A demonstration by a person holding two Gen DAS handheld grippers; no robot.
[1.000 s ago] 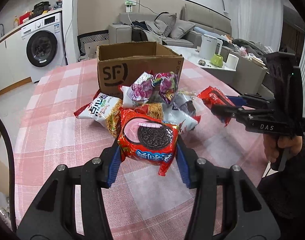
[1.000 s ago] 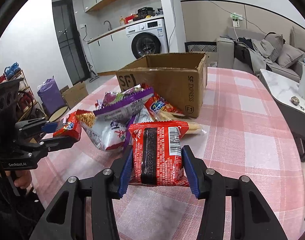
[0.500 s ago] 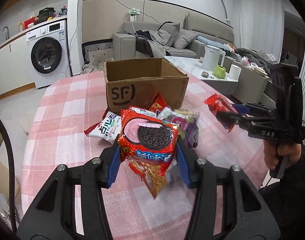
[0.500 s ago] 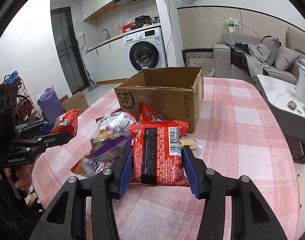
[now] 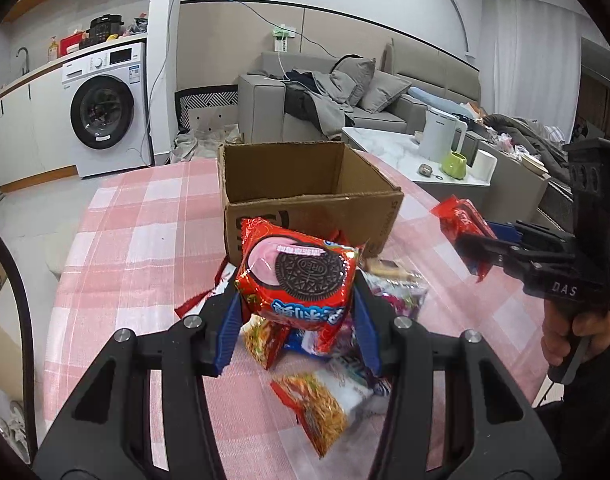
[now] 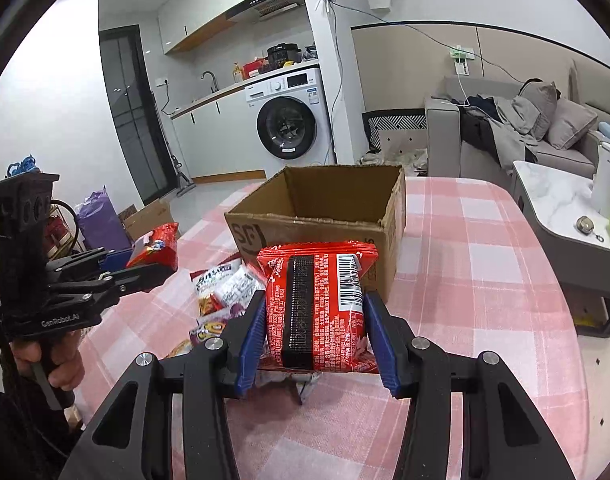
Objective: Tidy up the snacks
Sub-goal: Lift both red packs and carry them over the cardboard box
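Observation:
My left gripper (image 5: 299, 322) is shut on a red Oreo cookie pack (image 5: 299, 274), held above the snack pile and in front of the open cardboard box (image 5: 305, 196). My right gripper (image 6: 315, 344) is shut on a second red cookie pack (image 6: 317, 304), back side facing me, also held up in front of the box (image 6: 321, 216). Each gripper shows in the other's view: the right one (image 5: 471, 246) at right, the left one (image 6: 155, 258) at left. Loose snack bags (image 5: 333, 364) lie on the pink checked tablecloth (image 5: 145, 248) beneath; they also show in the right wrist view (image 6: 221, 288).
The box appears to hold nothing. A low white side table (image 6: 561, 208) with a kettle and green cup stands right of the table. A sofa and a washing machine (image 5: 103, 114) stand beyond. The table edge curves on the left.
Both grippers have risen and moved toward the box with their packs. The snack pile now sits lower and closer under the grippers.

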